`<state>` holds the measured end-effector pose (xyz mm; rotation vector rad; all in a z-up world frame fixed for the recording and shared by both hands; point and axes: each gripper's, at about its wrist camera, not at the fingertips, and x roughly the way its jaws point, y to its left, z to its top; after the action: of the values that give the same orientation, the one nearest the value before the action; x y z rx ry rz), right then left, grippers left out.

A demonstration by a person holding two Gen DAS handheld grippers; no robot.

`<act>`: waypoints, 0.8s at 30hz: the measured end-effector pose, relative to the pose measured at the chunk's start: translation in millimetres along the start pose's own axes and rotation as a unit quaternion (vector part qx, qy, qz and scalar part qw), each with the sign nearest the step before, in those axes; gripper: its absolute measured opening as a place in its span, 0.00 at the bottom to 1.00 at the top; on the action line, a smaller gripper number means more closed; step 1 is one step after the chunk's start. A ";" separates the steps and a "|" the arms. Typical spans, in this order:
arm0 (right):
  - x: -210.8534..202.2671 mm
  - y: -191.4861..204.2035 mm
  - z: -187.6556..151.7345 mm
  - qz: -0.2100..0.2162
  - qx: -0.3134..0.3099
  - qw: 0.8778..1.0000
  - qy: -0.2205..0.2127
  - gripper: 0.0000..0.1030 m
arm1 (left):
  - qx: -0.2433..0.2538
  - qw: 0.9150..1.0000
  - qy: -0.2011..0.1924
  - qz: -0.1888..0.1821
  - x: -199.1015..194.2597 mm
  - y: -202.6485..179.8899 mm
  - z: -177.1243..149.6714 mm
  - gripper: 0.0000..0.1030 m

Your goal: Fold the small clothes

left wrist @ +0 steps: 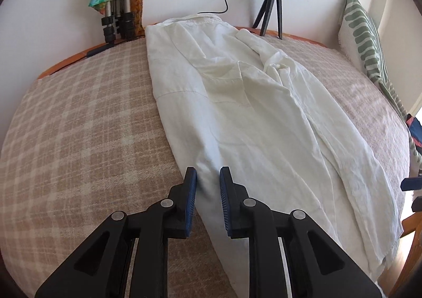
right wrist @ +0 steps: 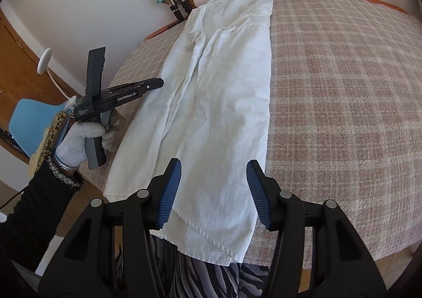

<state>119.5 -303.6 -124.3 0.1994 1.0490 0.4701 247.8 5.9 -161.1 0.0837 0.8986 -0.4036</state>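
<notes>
Nearest, two claws are seen, one in each gloved hand. The right claw (right wrist: 213, 190) is held wide open above the near hem of the shirt (right wrist: 219, 102), with nothing gripped. The left claw (left wrist: 208, 197) is held with its blue pads a little apart over the shirt's long edge; no cloth is seen pinched between them. One white shirt is laid out long on the checked blanket (right wrist: 343, 87) covering the bench, its near hem hanging over the edge. Its sides are already folded in. The loose hem could be dragged off the bench if only one layer is caught. Farther back, one black tripod (left wrist: 271, 8) and one striped pillow (left wrist: 366, 42) are seen.
</notes>
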 end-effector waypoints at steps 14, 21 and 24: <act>38.6 12.0 49.1 -0.012 -0.041 0.999 -0.032 0.53 | -0.004 1.000 -0.021 0.014 -63.6 -33.3 -81.7 0.16; 46.8 7.6 14.4 -0.054 -0.052 0.997 0.010 0.53 | -0.005 1.000 -0.025 0.012 -87.9 -52.2 -113.3 0.16; 33.7 2.1 -16.2 -0.061 -0.053 0.996 0.024 0.53 | -0.011 0.999 -0.033 0.011 -97.7 -59.7 -126.3 0.17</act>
<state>118.7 -287.2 -158.0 0.0295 1.0739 0.4209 77.5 10.9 -158.6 0.0602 0.8367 -0.3731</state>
